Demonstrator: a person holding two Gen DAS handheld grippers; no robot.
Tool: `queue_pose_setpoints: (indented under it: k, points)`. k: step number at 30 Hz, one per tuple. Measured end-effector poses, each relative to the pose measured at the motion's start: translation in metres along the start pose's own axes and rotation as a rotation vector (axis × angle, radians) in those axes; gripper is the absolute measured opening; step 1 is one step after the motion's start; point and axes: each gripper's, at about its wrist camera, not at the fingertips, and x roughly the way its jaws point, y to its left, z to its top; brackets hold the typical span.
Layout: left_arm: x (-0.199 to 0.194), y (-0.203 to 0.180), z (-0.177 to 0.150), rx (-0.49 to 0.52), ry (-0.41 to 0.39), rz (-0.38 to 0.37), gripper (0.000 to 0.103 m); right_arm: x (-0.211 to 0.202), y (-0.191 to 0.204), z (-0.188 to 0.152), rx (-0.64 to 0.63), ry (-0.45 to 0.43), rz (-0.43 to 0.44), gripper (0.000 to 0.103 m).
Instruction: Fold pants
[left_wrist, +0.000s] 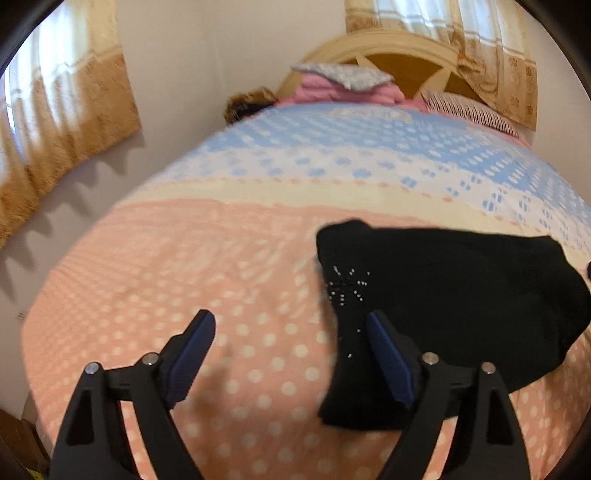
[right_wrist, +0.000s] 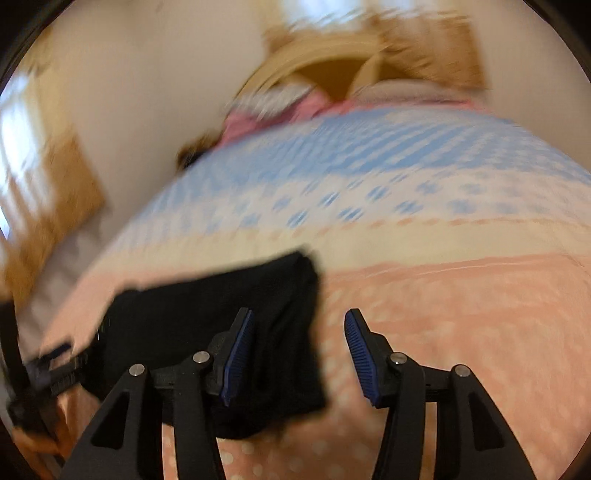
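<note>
Black pants (left_wrist: 443, 314) lie bunched in a compact heap on a bed (left_wrist: 221, 258), resting on the pink, white-dotted part of the bedspread. A small cluster of shiny studs shows on the cloth near its left edge.

The left gripper (left_wrist: 290, 354) hovers above the bed with its blue-padded fingers (left_wrist: 194, 354) spread wide, holding nothing. Its right-hand finger sits over the left edge of the pants; whether it touches the cloth is unclear.

In the blurred right wrist view, the right gripper (right_wrist: 299, 358) is also spread wide and holds nothing. Its left-hand finger overlaps the pants (right_wrist: 221, 325), while the other is over bare bedspread.

Farther up the bed, the spread turns cream, then blue and white. Pillows (left_wrist: 343, 83) are stacked against a headboard (left_wrist: 406, 55), with curtains (left_wrist: 62, 122) on the wall.
</note>
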Motion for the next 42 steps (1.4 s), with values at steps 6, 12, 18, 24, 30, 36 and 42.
queue_pose_setpoints:
  k: [6, 12, 18, 24, 30, 36, 42]
  points:
    - [-0.033, -0.043, -0.006, 0.075, -0.095, -0.051, 0.087, -0.035, 0.057, -0.024, -0.265, -0.095, 0.002, 0.046]
    - [-0.005, -0.073, -0.022, 0.153, 0.032, -0.078, 0.087, 0.003, 0.069, -0.049, -0.326, 0.118, -0.025, 0.037]
    - [0.007, -0.057, -0.027, 0.091, 0.093, -0.079, 0.103, 0.012, 0.059, -0.060, -0.306, 0.172, -0.016, 0.038]
    - [-0.024, -0.051, -0.043, 0.132, 0.056, -0.036, 0.103, -0.010, 0.061, -0.057, -0.259, 0.130, -0.003, 0.044]
    - [-0.071, -0.041, -0.054, 0.092, -0.026, -0.058, 0.103, -0.060, 0.054, -0.073, -0.069, 0.067, 0.078, 0.062]
    - [-0.119, -0.037, -0.065, 0.097, -0.116, -0.090, 0.103, -0.101, 0.048, -0.087, 0.044, 0.083, 0.139, 0.063]
    - [-0.150, -0.028, -0.067, 0.065, -0.126, -0.152, 0.103, -0.155, 0.054, -0.093, 0.032, -0.041, 0.095, 0.063]
